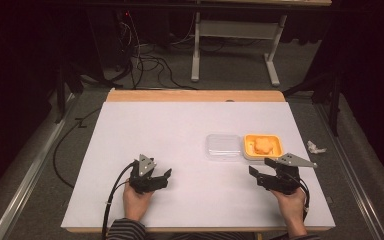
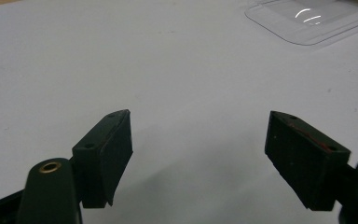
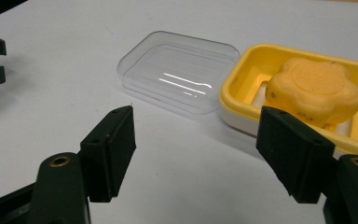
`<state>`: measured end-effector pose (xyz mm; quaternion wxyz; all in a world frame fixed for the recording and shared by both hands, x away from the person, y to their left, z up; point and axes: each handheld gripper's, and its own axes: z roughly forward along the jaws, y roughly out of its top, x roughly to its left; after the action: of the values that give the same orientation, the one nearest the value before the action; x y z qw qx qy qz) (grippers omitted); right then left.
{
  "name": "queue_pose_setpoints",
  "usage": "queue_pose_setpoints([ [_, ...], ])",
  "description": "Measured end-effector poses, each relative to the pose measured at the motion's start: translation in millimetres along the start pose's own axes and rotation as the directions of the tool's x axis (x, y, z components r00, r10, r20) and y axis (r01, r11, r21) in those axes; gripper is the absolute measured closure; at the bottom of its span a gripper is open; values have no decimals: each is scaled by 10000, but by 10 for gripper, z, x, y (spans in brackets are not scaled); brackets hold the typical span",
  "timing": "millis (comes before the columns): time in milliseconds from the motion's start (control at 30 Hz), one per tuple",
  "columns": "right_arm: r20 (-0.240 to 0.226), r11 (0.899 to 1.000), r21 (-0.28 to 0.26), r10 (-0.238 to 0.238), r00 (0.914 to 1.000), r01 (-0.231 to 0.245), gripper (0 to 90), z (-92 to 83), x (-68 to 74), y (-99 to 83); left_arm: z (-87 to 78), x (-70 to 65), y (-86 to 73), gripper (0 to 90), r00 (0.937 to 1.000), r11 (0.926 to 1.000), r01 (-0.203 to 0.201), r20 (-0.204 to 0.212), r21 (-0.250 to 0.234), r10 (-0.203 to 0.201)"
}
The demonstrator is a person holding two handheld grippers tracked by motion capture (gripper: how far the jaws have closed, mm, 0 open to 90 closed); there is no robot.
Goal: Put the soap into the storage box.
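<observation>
Orange soap [image 3: 318, 91] in yellow dish [image 3: 247, 63]; right tongs [image 3: 200, 149] agape nearby.

A shallow yellow rectangular plastic tray [image 3: 242, 95] sits flat on the white desk [image 1: 180, 150], holding an orange flower-shaped soap bar [image 3: 314, 91] that rests slightly tilted inside. Just beside the tray, touching its edge, a clear rectangular plastic lid [image 3: 179, 72] lies flat.

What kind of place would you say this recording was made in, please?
Probably a lab or recording workspace, not a home: a white-topped table on grey carpet, loose black cables trailing on the floor behind it, and the metal legs of another bench beyond, against dark surroundings.
</observation>
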<state>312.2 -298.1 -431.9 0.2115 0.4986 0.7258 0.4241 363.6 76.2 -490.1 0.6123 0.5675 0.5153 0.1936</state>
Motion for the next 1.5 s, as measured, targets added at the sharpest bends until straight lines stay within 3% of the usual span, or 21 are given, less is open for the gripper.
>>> queue_pose_setpoints([
  [667, -73, 9997, 255, -53, 10000, 55, 286, 161, 126, -130, 1, -2, -1, 239, 10000, 10000, -1, 1, 9, 1],
  [1500, 50, 9944, 848, -636, 9980, 629, 287, 366, 292, -286, -1, -2, -3, 239, 10000, 10000, -53, -5, 15, 53],
])
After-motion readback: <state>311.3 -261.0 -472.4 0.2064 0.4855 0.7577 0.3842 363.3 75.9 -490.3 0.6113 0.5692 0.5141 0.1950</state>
